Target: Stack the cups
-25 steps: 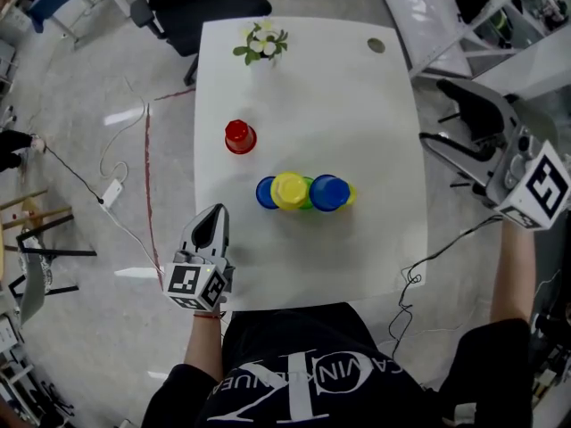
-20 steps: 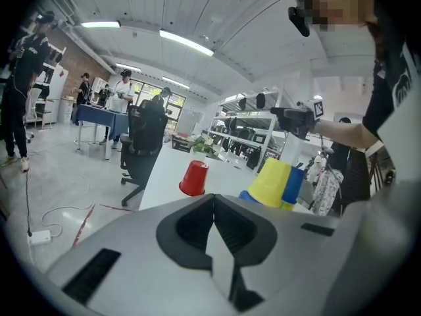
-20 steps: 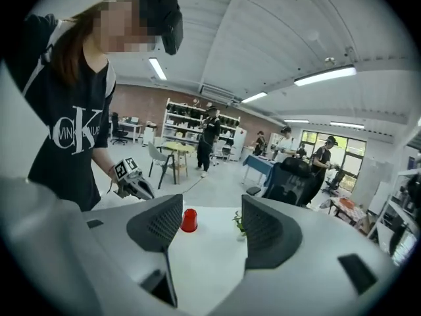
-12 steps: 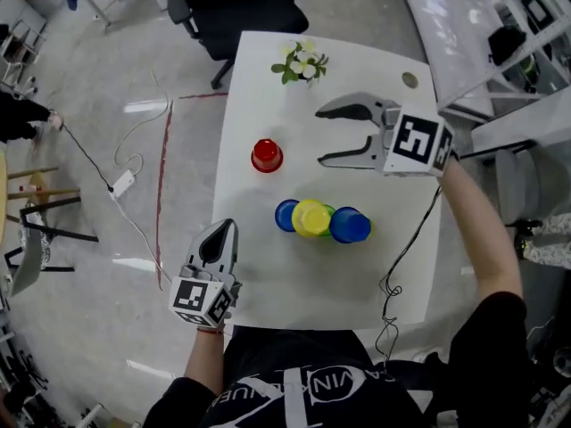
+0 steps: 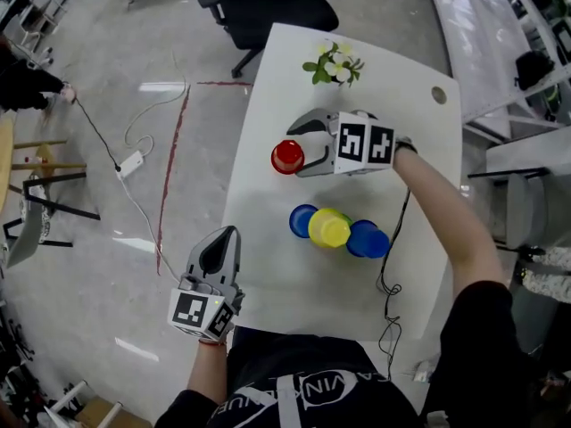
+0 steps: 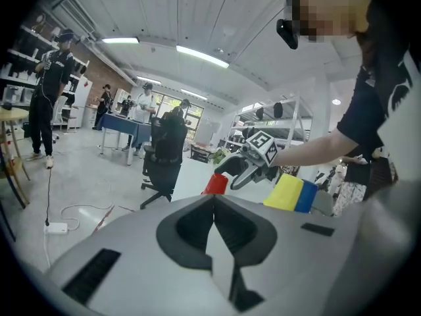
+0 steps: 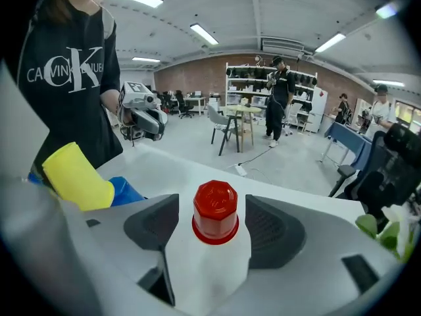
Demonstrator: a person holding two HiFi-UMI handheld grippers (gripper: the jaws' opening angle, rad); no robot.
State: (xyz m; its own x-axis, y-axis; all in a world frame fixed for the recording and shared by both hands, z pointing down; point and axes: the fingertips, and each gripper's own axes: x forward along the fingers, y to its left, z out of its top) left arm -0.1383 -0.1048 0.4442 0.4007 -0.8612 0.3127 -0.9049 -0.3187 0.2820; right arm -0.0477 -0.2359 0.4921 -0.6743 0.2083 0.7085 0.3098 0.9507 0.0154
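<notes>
- We take the red cup [image 5: 286, 157] as our landmark. It stands upside down on the white table [image 5: 419, 141], apart from the other cups.
- Our right forearm [image 5: 437, 208] stretches out over the table from the near right corner. It crosses above the far end of the cup row on its way to the red cup.
- The right gripper [image 5: 297, 150] meets the red cup from the cup's right side. It is tipped downward, with one jaw on the far side of the cup and one on the near side.
- Its jaws have just been opening and now stand wide. In the right gripper view the red cup [image 7: 215, 212] sits between them with a gap of table showing on each side, so neither pad presses on it.
- Our left forearm [image 5: 203, 373] is kept close to the body, well apart from the red cup and on its near left side.
- The left gripper [image 5: 225, 236] hovers by the table's edge, pointing away from us and roughly toward the red cup. That cup shows just above its tips in the left gripper view.
- Its jaws are pressed together with nothing between them.
- On the near side of the red cup, three upturned cups form a row and touch one another. They are a blue cup [image 5: 302, 220], a yellow cup [image 5: 329, 228] and a second blue cup [image 5: 368, 241].
- On the far side of the red cup, a small bunch of flowers [image 5: 334, 63] lies on the table.
</notes>
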